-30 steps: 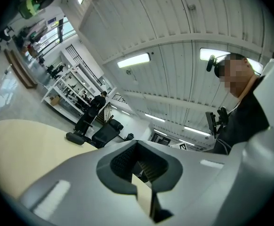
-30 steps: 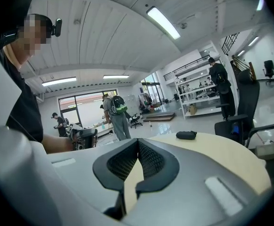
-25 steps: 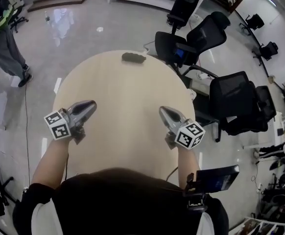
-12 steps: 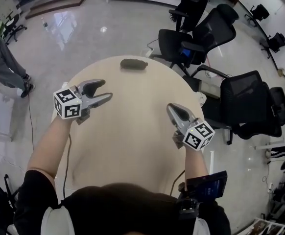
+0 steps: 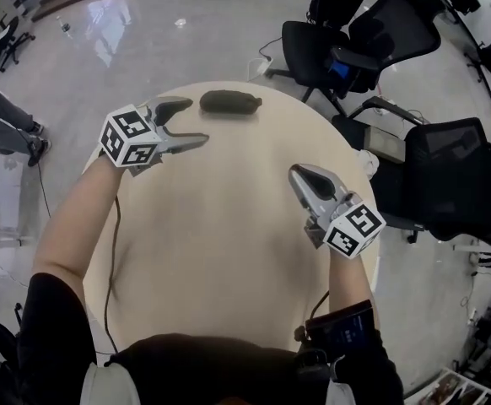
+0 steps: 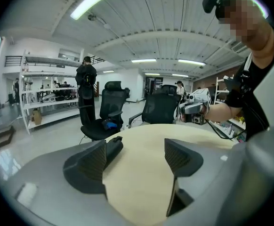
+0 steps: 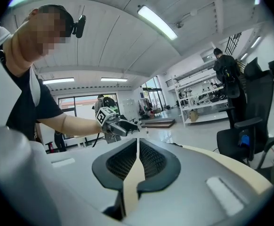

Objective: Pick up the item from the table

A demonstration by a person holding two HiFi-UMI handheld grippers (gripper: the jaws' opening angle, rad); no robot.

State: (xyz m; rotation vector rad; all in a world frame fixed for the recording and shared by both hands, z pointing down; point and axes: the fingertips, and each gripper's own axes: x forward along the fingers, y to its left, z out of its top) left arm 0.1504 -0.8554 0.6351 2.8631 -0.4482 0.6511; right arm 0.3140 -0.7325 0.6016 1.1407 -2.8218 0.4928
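A dark, elongated item (image 5: 230,102) lies near the far edge of the round wooden table (image 5: 229,251). My left gripper (image 5: 186,123) hovers just left of it and a little nearer to me. Its jaws are opening and nothing is between them. In the left gripper view the item (image 6: 114,145) shows ahead, partly hidden behind the left jaw, outside the gap of the left gripper (image 6: 137,154). My right gripper (image 5: 307,175) hangs over the table's right side, shut and empty. In the right gripper view its pads (image 7: 137,161) nearly touch.
Black office chairs (image 5: 330,49) stand beyond the table's far right edge, another chair (image 5: 448,167) to the right. A person (image 5: 1,125) stands on the glossy floor at far left. A cable (image 5: 110,251) runs along my left arm.
My left gripper has moved forward and right toward the dark item, and its jaws have gone from shut to wide apart. The right gripper has barely moved.
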